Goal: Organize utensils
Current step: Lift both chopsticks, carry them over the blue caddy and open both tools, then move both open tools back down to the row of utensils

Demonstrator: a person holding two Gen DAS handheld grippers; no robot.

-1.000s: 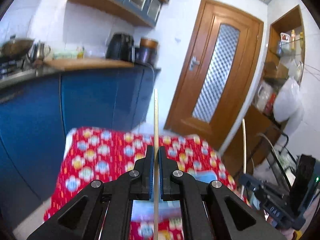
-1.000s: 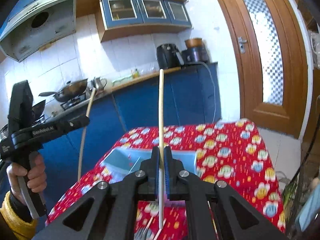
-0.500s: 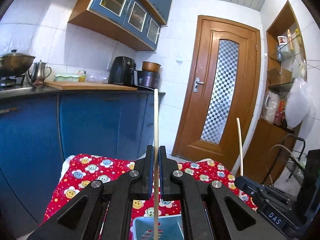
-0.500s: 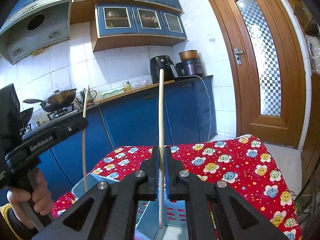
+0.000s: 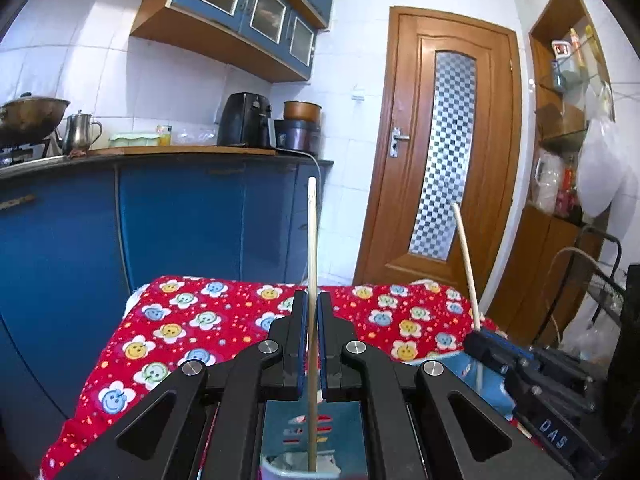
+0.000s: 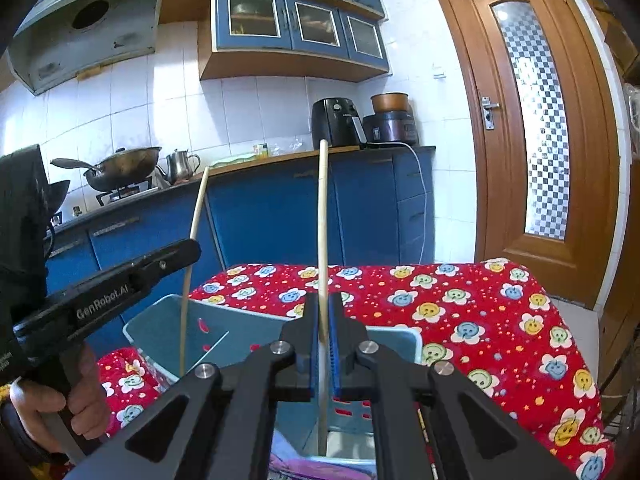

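Observation:
In the left wrist view my left gripper (image 5: 312,300) is shut on a pale wooden chopstick (image 5: 311,240) that stands upright. Its lower end dips into a light blue plastic utensil holder (image 5: 348,428) below the jaws. To the right, my right gripper (image 5: 480,340) holds a second chopstick (image 5: 464,260). In the right wrist view my right gripper (image 6: 323,300) is shut on that chopstick (image 6: 323,220), its lower end inside the holder (image 6: 160,328). The left gripper (image 6: 180,252) comes in from the left with its chopstick (image 6: 194,236) reaching into the holder's left compartment.
The holder stands on a table with a red flower-print cloth (image 6: 480,320). Blue kitchen cabinets (image 6: 280,208) run close behind the table, and a wooden door (image 6: 532,120) is at the right. A person's hand (image 6: 80,392) grips the left handle. A wire rack (image 5: 592,280) stands right of the table.
Both grippers have sunk toward the table with their chopsticks still clamped. The lower ends of both chopsticks now reach down into the blue holder.

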